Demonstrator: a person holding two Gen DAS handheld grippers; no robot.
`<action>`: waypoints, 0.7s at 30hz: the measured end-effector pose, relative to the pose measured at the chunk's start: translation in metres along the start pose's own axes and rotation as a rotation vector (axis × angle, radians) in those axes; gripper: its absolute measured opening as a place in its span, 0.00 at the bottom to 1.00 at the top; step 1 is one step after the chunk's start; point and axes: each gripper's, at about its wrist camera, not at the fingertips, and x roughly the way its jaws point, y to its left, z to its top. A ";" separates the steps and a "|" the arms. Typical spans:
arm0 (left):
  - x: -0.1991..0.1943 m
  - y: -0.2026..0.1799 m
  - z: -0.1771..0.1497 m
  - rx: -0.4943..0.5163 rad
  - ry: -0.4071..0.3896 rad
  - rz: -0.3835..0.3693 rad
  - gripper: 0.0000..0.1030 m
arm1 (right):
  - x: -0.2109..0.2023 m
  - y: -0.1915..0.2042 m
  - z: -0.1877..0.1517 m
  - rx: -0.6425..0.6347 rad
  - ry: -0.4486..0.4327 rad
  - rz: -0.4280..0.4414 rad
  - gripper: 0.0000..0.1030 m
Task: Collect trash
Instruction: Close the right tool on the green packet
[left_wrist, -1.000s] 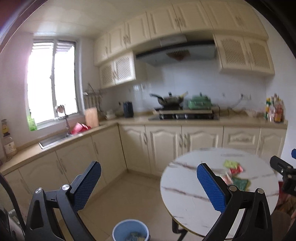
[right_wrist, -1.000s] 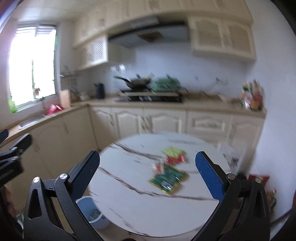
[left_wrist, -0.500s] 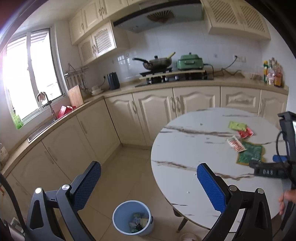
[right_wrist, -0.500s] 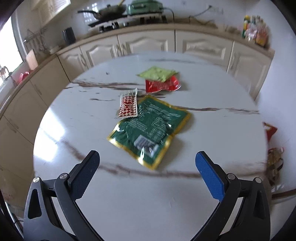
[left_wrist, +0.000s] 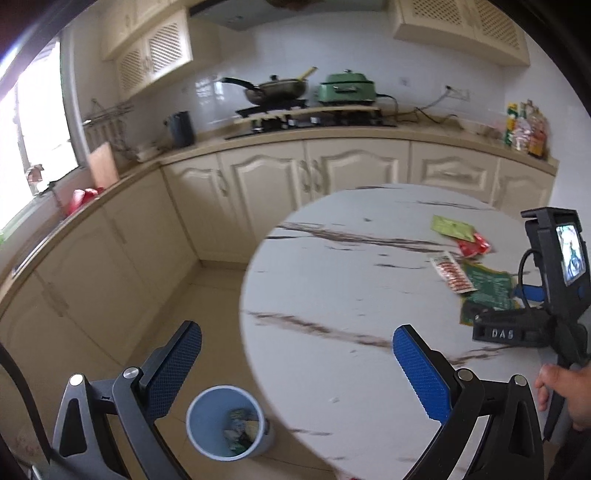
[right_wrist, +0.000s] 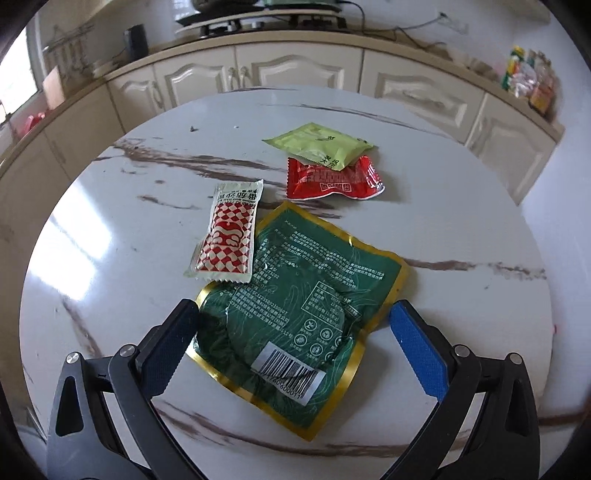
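A green packet with a gold edge (right_wrist: 299, 317) lies flat on the round marble table (right_wrist: 110, 236). My right gripper (right_wrist: 291, 332) is open, its fingers straddling the packet's near half. Beside the packet lie a red-and-white checked sachet (right_wrist: 229, 232), a red wrapper (right_wrist: 332, 181) and a pale green wrapper (right_wrist: 317, 144). In the left wrist view the same wrappers sit at the table's right: green packet (left_wrist: 487, 291), sachet (left_wrist: 452, 271). My left gripper (left_wrist: 295, 365) is open and holds nothing, above the table's near edge. A blue bin (left_wrist: 225, 421) with trash stands on the floor below.
Cream cabinets (left_wrist: 332, 177) and a counter with a hob, a pan (left_wrist: 277, 88) and a green cooker (left_wrist: 347, 88) run behind the table. Bottles (left_wrist: 524, 125) stand at the counter's right end. A hand (left_wrist: 565, 387) holds the right gripper's handle.
My right gripper has dropped down and forward until its fingers flank the green packet. The left gripper has tilted down and drawn closer to the table and bin.
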 end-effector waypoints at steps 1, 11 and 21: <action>0.005 -0.002 0.007 0.007 0.008 -0.010 0.99 | 0.000 -0.002 0.000 -0.008 -0.002 0.007 0.99; 0.063 -0.027 0.050 0.066 0.118 -0.156 0.99 | -0.014 -0.037 -0.011 -0.056 -0.027 0.049 0.69; 0.142 -0.056 0.100 0.026 0.269 -0.278 0.99 | -0.015 -0.055 -0.011 -0.111 -0.037 0.105 0.59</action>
